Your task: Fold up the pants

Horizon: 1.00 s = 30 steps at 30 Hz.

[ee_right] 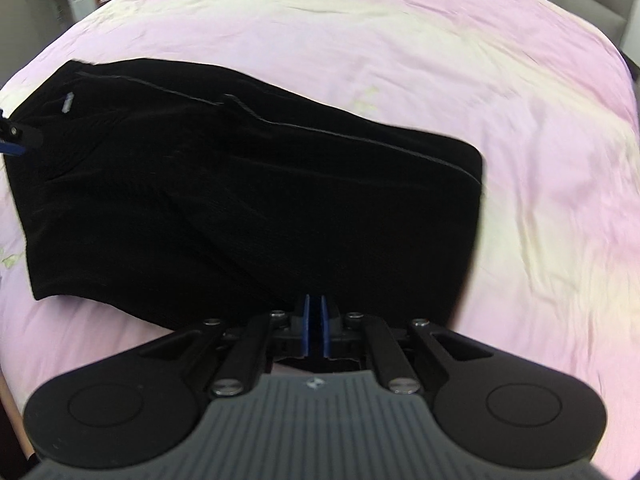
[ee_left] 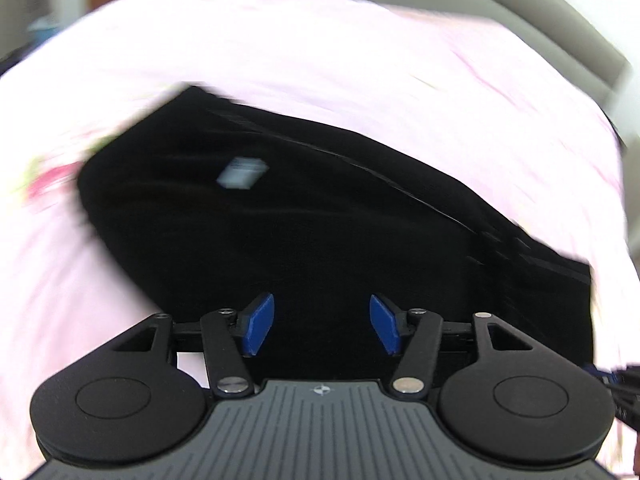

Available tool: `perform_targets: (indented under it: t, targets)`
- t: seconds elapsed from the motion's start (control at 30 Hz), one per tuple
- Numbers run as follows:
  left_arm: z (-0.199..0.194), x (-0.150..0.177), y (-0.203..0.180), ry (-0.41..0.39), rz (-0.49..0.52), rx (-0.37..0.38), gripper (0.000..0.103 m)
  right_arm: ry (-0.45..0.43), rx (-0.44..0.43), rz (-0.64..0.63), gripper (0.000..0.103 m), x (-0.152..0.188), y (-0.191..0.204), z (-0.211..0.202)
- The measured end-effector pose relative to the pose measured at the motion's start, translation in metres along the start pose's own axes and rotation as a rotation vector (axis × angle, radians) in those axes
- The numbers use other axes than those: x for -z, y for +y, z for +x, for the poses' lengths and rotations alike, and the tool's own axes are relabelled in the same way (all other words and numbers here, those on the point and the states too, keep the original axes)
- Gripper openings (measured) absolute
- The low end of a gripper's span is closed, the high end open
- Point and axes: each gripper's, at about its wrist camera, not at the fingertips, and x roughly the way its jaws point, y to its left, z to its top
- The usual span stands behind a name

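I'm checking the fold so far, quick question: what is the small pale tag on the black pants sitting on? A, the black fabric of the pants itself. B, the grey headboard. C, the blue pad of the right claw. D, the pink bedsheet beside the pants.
A: the small pale tag lies on the dark fabric of the black pants, surrounded by black on all sides, away from the pink bedsheet.

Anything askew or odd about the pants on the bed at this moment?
Nothing stands out. The black pants lie folded and fairly flat on the pink sheet; a small white tag shows on top. Blur hides finer detail.
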Motion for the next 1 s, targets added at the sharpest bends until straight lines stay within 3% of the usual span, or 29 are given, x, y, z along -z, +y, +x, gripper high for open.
perform_targets:
  t: [0.17,0.2,0.3,0.53,0.7,0.9,0.93,1.0]
  targets:
    - [-0.001,0.007,0.076,-0.02,-0.221,-0.087,0.072,0.032,-0.027,-0.176,0.005,-0.038,0.046,0.019]
    - [0.0,0.007,0.09,-0.023,-0.265,-0.09,0.074,0.036,-0.026,-0.215,0.012,-0.045,0.054,0.023]
    - [-0.001,-0.005,0.13,-0.036,-0.365,-0.073,0.08,0.061,-0.015,-0.305,0.014,-0.07,0.073,0.034]
    - [0.023,-0.012,0.183,-0.027,-0.509,-0.002,0.085,0.096,-0.004,-0.51,0.014,-0.129,0.109,0.061]
    - [0.054,-0.015,0.203,-0.016,-0.616,0.091,0.085,0.206,0.014,-0.552,0.014,-0.151,0.124,0.101]
    - [0.081,-0.027,0.201,-0.05,-0.638,0.149,0.09,0.249,0.007,-0.536,0.016,-0.159,0.124,0.125]
    - [0.086,-0.029,0.2,-0.053,-0.641,0.154,0.089,0.252,0.007,-0.539,0.016,-0.158,0.124,0.125]
    - [0.094,-0.03,0.196,-0.063,-0.643,0.182,0.074,0.256,0.003,-0.542,0.016,-0.159,0.124,0.126]
